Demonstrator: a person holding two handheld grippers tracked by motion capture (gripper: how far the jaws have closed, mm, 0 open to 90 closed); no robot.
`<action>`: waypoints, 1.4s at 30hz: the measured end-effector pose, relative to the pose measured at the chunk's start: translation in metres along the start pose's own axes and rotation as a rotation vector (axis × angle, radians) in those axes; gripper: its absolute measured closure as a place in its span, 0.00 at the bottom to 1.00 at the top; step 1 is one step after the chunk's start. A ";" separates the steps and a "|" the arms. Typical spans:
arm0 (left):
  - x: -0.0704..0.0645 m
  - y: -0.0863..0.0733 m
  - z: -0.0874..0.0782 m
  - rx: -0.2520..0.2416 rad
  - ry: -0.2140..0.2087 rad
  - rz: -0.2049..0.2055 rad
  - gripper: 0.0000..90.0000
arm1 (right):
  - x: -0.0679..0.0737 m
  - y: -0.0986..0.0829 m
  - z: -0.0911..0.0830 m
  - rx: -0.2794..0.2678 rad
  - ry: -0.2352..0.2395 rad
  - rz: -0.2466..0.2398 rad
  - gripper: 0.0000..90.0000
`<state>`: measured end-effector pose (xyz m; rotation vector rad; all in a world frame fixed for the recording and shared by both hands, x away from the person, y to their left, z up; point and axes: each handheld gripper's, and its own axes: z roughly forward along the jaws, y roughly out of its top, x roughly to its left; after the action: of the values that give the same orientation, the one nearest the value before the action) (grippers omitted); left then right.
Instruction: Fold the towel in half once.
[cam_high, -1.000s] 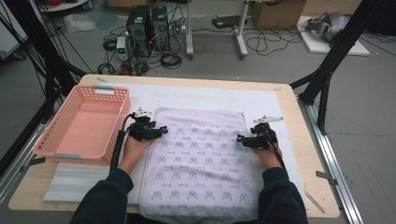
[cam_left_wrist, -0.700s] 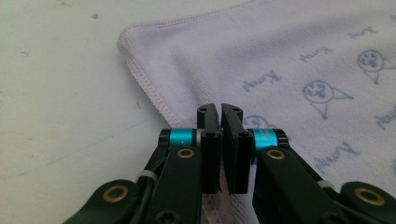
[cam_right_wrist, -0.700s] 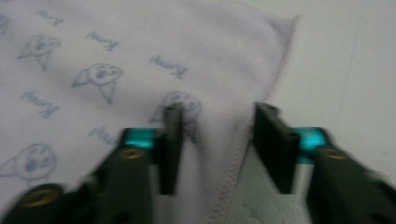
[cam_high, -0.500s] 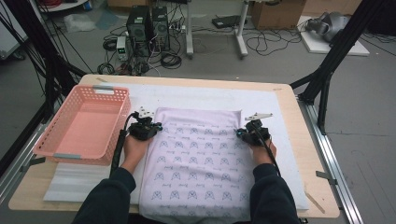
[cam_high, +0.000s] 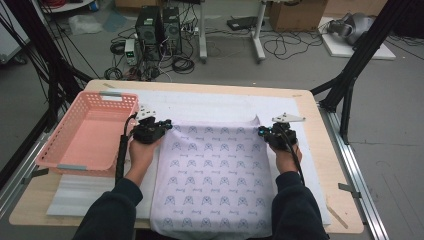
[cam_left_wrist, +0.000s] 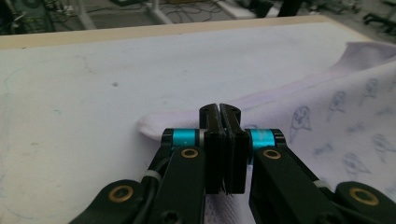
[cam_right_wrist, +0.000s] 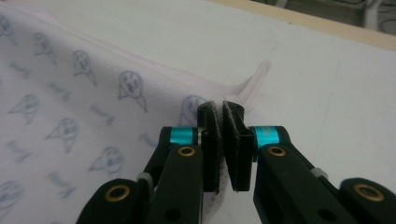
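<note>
With both claws slid up since a second ago: left gripper (cam_high: 166, 123), right gripper (cam_high: 261, 131) clamped on cloth (cam_high: 215, 170) far corners; ready to fold.

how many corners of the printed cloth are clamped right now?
2. The left gripper is shut on the cloth's far-left corner; the right gripper is shut on its far-right corner. The near corners hang off the table edge, hidden.

Both hand-held grippers (cam_high: 167, 125) (cam_high: 261, 132) moved farther up table, cloth (cam_high: 215, 175) stretched along.
</note>
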<state>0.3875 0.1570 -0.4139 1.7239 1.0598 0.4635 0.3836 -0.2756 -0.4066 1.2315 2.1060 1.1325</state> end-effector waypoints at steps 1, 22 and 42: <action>-0.002 0.000 -0.003 0.014 -0.015 0.008 0.98 | 0.002 -0.002 -0.004 -0.001 0.000 -0.003 0.95; -0.040 -0.052 -0.081 0.007 -0.157 0.059 0.98 | 0.037 -0.057 -0.078 -0.018 0.061 -0.053 0.95; -0.014 -0.048 -0.032 0.124 -0.053 -0.128 0.47 | 0.018 -0.034 -0.045 0.019 0.047 0.080 0.52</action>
<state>0.3363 0.1683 -0.4410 1.7541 1.1736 0.2741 0.3254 -0.2881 -0.4087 1.3208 2.1229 1.1893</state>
